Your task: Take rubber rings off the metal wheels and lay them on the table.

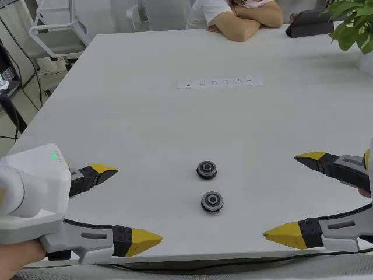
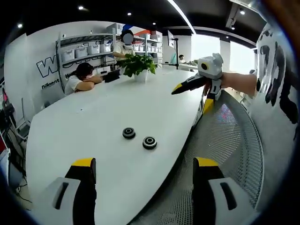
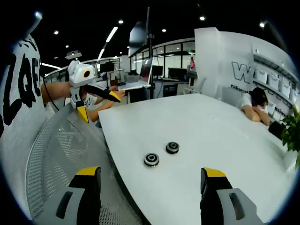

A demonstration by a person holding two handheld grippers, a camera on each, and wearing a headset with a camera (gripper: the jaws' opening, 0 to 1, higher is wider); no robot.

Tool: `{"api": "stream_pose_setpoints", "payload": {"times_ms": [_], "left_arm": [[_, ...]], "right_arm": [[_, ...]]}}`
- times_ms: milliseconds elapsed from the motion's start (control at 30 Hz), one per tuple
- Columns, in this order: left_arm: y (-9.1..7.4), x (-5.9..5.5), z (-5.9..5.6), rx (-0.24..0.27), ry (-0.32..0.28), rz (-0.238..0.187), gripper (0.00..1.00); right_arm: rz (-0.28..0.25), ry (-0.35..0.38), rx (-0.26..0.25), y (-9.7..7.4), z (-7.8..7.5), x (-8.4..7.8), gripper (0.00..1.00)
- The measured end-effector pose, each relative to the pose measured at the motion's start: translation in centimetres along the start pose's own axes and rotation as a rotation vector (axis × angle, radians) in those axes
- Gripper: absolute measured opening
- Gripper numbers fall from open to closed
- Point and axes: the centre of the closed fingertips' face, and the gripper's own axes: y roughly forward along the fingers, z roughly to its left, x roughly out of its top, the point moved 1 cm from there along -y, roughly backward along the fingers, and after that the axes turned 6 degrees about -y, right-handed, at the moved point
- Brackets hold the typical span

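Note:
Two small metal wheels with black rubber rings lie flat near the front of the white table: the farther wheel [image 1: 207, 170] [image 2: 129, 133] [image 3: 172, 147] and the nearer wheel [image 1: 212, 202] [image 2: 149, 142] [image 3: 151, 159]. My left gripper [image 1: 133, 204] [image 2: 145, 161] is open at the table's front left edge, left of the wheels and apart from them. Over the front right edge my right gripper [image 1: 284, 195] [image 3: 150, 171] is also open, with nothing between its yellow tips. Each gripper appears in the other's view: the right gripper [image 2: 197, 82], the left gripper [image 3: 96, 93].
A white power strip [image 1: 219, 82] lies mid-table beyond the wheels. At the far end a person [image 1: 239, 17] rests on folded arms, beside a dark case [image 1: 309, 24] and a green plant [image 1: 352, 23]. The table's front edge [image 1: 233, 256] runs just under both grippers.

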Motion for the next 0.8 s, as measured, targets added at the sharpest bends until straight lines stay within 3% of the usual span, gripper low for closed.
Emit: {"api": "stream_pose_setpoints", "payload": {"times_ms": [467, 667, 800], "left_arm": [[0.2, -0.2, 0.0, -0.004, 0.003, -0.003, 0.82], [0.3, -0.3, 0.1, -0.005, 0.001, 0.003, 0.82], [0.3, -0.2, 0.1, -0.005, 0.001, 0.001, 0.82]], "right_arm": [[0.056, -0.014, 0.032, 0.4, 0.6, -1.0, 0.92], [0.049, -0.016, 0.033, 0.4, 0.6, -0.9, 0.97], [0.046, -0.001, 0.047, 0.5, 0.8, -0.8, 0.95]]}}
